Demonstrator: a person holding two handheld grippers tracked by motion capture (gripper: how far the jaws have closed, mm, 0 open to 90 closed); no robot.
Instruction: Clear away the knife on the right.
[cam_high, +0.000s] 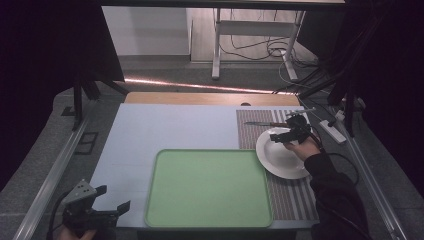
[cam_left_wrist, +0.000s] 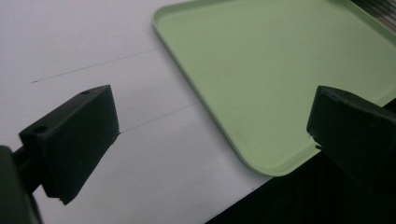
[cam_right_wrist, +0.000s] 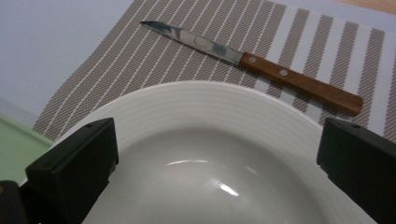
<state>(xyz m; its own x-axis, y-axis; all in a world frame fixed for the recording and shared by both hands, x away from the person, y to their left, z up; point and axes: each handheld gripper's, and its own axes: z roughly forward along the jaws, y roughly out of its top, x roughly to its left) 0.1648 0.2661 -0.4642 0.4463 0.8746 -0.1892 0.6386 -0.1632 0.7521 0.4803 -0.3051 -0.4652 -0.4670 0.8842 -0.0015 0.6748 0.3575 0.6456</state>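
Over the counter's right edge, the right gripper (cam_right_wrist: 215, 172) hovers wide above the round white ceramic plate (cam_right_wrist: 210, 121), near the wooden-handled steel knife (cam_right_wrist: 254, 63); the left gripper (cam_left_wrist: 210, 140) gapes wide at the near-left corner

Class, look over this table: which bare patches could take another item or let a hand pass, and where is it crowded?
The green tray is bare. So is the pale mat behind it and along its left edge. The striped placemat is free in front of the white plate. Its far end is crowded: plate, knife and the right hand-held gripper sit close together.
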